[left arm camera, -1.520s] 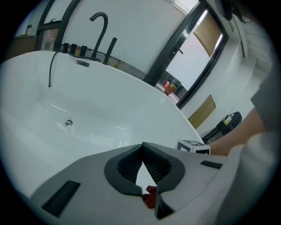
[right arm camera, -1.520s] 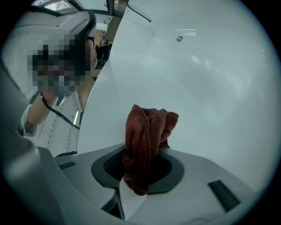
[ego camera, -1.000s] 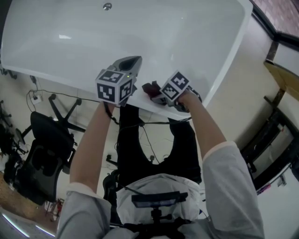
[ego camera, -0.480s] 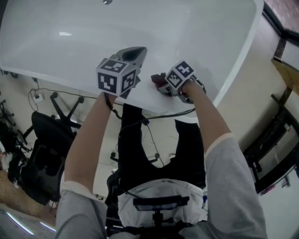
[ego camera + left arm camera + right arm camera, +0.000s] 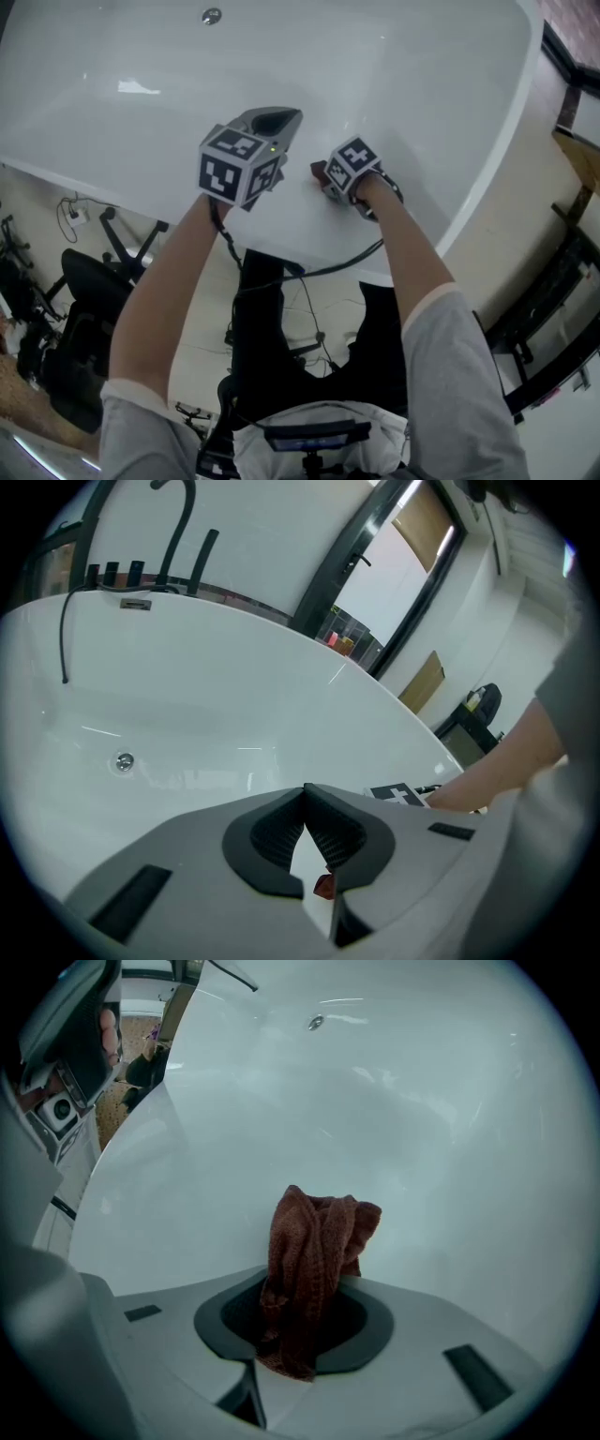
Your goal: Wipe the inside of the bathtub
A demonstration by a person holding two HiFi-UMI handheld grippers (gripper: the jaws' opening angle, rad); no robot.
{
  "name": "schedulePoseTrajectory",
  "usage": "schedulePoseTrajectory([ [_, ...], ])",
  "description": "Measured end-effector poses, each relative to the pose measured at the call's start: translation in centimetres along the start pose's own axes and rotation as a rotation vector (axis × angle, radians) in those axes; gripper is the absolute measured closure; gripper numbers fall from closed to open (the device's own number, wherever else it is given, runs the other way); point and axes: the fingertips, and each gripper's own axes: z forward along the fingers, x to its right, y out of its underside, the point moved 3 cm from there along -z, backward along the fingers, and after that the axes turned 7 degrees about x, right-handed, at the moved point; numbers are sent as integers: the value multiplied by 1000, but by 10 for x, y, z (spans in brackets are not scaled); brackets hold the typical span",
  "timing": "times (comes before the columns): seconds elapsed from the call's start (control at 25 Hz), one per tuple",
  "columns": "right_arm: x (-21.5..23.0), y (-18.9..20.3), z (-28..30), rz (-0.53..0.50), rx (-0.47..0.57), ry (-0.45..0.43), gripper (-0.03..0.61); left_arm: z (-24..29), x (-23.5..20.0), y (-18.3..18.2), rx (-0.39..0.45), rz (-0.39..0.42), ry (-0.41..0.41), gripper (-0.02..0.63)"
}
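Rust-brown knitted cloth (image 5: 314, 1241) sitting bunched at frame centre in right gripper (image 5: 309, 1309), jaws pinching it over glossy white bathtub (image 5: 422, 1129) wall; head view showing only a sliver of it. Left gripper (image 5: 305, 794) jaws meeting at tips, gripping nothing. Counting: two grippers, one cloth, one round metal drain (image 5: 124, 760).

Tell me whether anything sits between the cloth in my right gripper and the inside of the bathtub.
Nothing visible does. The cloth is clamped in the right gripper, and the bathtub's bare white wall lies straight ahead of it. The left gripper, shut and empty, hangs off to the side, not in between.
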Motion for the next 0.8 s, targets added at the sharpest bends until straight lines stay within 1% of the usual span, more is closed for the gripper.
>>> schedulePoseTrajectory([
  [0.12,19,-11,16,-17,-10,76,472,14,-10,4,-14,49,26,606],
  [0.2,33,-21,28,-38,-20,132,472,24,-19,7,-19,68,27,606],
  [0.28,46,-31,40,-61,-35,189,474,33,-29,11,-13,60,22,606],
  [0.4,65,-43,55,-84,-50,270,474,45,-46,25,-15,16,14,606],
  [0.52,80,-49,73,-85,-46,304,474,53,-59,45,-52,3,20,606],
  [0.64,95,-56,85,-102,-47,310,474,65,-69,59,-88,28,26,606],
  [0.8,107,-68,94,-171,-61,346,474,79,-79,62,-100,55,31,606],
])
